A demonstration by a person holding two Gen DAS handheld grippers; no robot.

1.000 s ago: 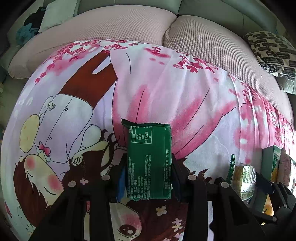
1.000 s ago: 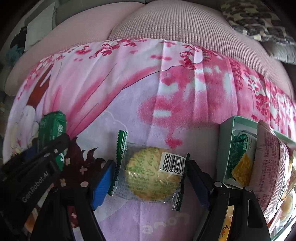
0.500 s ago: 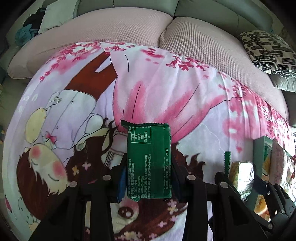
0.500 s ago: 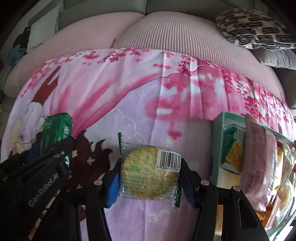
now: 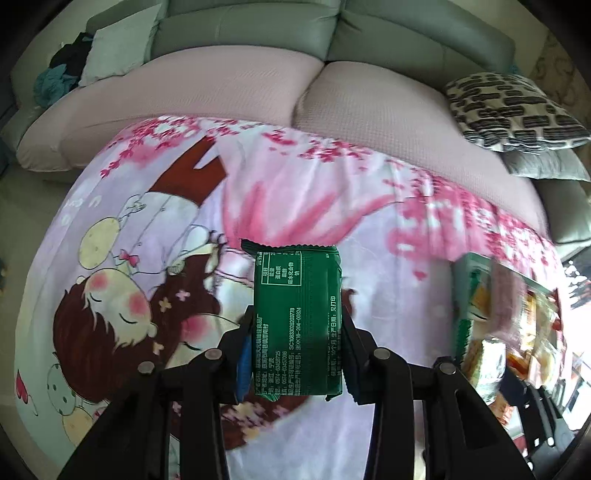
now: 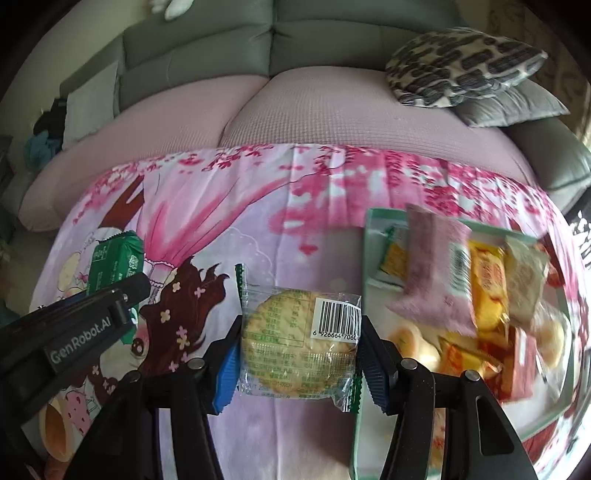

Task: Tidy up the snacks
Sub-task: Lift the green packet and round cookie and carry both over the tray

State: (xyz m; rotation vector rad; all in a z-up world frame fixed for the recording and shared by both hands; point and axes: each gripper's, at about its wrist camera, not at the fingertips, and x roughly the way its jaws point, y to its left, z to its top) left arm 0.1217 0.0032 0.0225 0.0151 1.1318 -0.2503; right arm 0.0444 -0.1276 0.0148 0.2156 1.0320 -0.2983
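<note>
My left gripper (image 5: pixel 295 354) is shut on a dark green snack packet (image 5: pixel 297 317) and holds it upright above the pink cartoon cloth (image 5: pixel 147 258). My right gripper (image 6: pixel 299 358) is shut on a clear-wrapped round biscuit (image 6: pixel 299 347) with a barcode, held above the cloth just left of a pale green tray (image 6: pixel 367 243). The tray holds several snacks, among them a pink packet (image 6: pixel 432 266) and yellow packets (image 6: pixel 487 288). The left gripper and its green packet (image 6: pixel 118 266) show at the left of the right wrist view. The biscuit (image 5: pixel 484 362) and tray (image 5: pixel 461 280) show blurred at the right of the left wrist view.
The cloth covers a low surface in front of a sofa with pink seat cushions (image 6: pixel 332 110) and grey-green backrests (image 5: pixel 258 33). A black-and-white patterned pillow (image 6: pixel 461 62) lies at the back right. Clothes are piled at the sofa's far left (image 5: pixel 59 74).
Both grippers have lifted away from the cloth with their snacks. The right gripper closed on the biscuit and moved up beside the tray, so the tray's contents now show.
</note>
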